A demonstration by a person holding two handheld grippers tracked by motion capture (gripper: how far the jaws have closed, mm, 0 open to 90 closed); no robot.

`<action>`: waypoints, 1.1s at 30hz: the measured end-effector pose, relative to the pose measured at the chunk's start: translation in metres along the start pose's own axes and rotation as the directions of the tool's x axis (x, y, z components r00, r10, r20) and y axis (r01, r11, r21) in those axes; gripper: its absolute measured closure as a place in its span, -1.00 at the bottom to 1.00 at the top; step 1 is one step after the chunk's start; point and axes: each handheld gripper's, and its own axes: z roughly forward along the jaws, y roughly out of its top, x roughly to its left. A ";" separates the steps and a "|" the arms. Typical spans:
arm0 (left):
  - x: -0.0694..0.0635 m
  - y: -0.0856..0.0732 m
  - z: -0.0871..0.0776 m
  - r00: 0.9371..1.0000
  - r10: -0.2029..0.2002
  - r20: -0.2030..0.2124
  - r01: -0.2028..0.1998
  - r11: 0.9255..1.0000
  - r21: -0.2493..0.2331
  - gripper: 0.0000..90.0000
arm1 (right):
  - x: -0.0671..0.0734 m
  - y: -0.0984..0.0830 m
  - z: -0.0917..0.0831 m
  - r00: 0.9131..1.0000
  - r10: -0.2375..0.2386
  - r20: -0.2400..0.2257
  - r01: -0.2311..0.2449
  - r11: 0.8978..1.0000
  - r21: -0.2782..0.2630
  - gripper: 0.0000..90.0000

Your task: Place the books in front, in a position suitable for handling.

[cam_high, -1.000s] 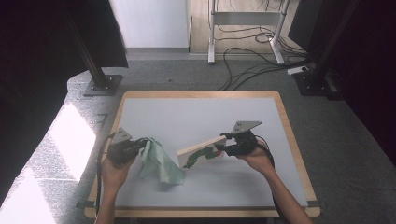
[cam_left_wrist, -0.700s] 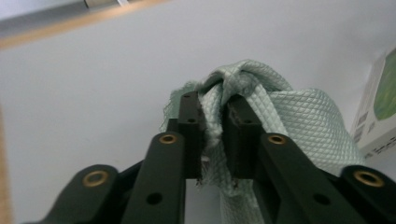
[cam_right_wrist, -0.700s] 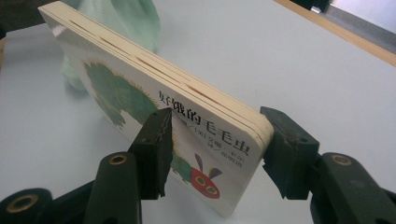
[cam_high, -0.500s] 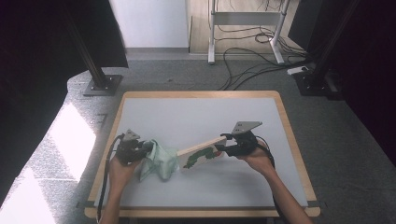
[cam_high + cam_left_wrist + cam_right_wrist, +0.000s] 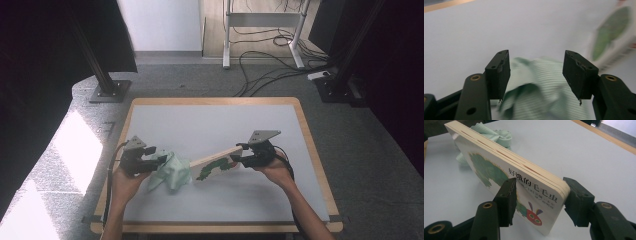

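A crumpled pale green cloth [image 5: 171, 170] lies on the white table top [image 5: 215, 125], at the left. My left gripper [image 5: 157, 158] sits just left of it. Its jaws have just been opening and stand apart in the left gripper view [image 5: 536, 60], with the cloth [image 5: 539, 87] lying loose between and below them, untouched by the pads. My right gripper [image 5: 238, 159] is shut on the near end of a board book [image 5: 215, 163] with a green caterpillar cover and holds it on edge, tilted. In the right gripper view [image 5: 540, 185] the book [image 5: 499, 167] runs away from the jaws to the cloth [image 5: 499, 133].
The table has a wooden rim [image 5: 305, 135]. Beyond it on the floor are a black stand base [image 5: 110, 92], loose cables [image 5: 265, 70] and a metal frame [image 5: 260, 20]. Bare white surface lies behind and in front of both grippers.
My left gripper let go of the cloth, which was held up and spread before and now lies bunched on the table. The right gripper and the book have stayed put.
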 end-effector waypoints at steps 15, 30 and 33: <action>-0.065 0.000 0.029 0.968 0.123 0.217 -0.125 0.992 0.000 -0.20 | 0.003 -0.004 -0.004 1.000 0.006 0.001 -0.006 1.000 -0.008 0.01; -0.074 0.014 0.052 0.958 0.254 0.132 -0.262 0.964 0.044 0.50 | 0.008 -0.012 -0.013 1.000 0.012 0.010 -0.012 0.999 -0.042 0.21; -0.070 0.023 0.056 0.953 0.276 0.122 -0.283 0.958 0.044 0.48 | 0.007 -0.013 -0.015 1.000 0.017 0.023 -0.016 0.999 -0.040 0.26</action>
